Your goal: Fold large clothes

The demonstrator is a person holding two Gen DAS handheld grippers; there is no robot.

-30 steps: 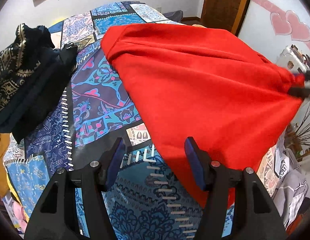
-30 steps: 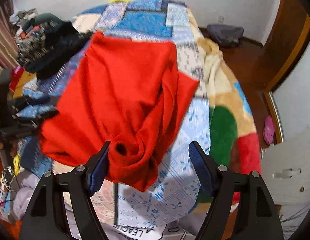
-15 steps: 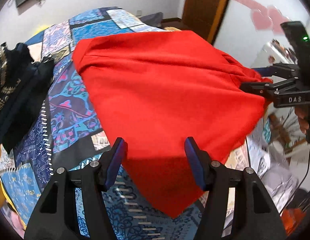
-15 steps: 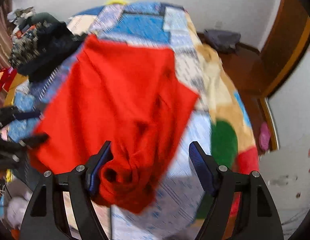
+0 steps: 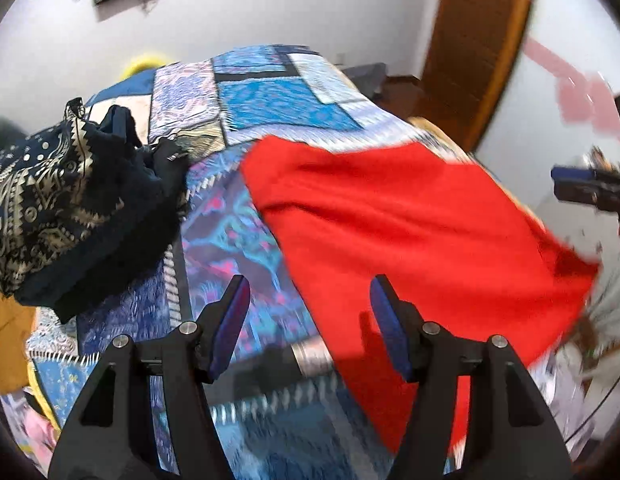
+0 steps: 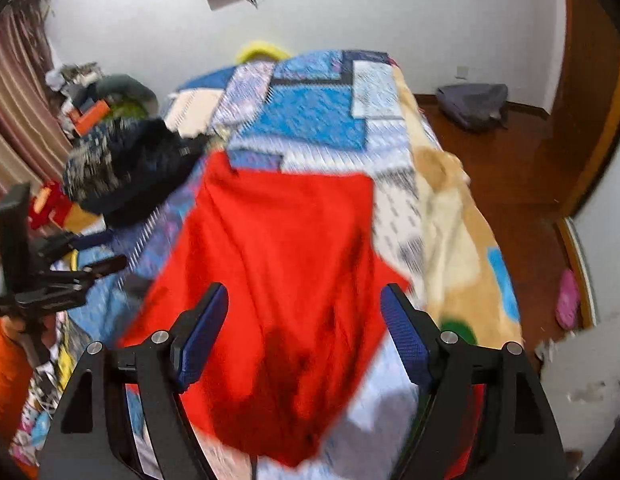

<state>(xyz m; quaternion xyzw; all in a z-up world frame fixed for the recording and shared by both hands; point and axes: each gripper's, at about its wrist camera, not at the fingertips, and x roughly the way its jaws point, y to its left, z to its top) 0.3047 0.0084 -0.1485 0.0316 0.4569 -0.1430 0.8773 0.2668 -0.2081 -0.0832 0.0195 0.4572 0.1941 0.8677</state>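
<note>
A large red garment lies spread on the patchwork bed cover, its near edge hanging over the bed's end. It also shows in the right wrist view. My left gripper is open and empty, above the bed just left of the garment's edge. My right gripper is open and empty, hovering over the garment's near part. The right gripper also shows at the right edge of the left wrist view. The left gripper shows at the left of the right wrist view.
A pile of dark patterned clothes sits on the bed's left side. A wooden door and a grey bag on the floor are to the right. Clutter lies by the curtain.
My right gripper has let go of the bunched red cloth and drawn back; the garment has dropped flat on the bed. My left gripper has tilted up and shifted left.
</note>
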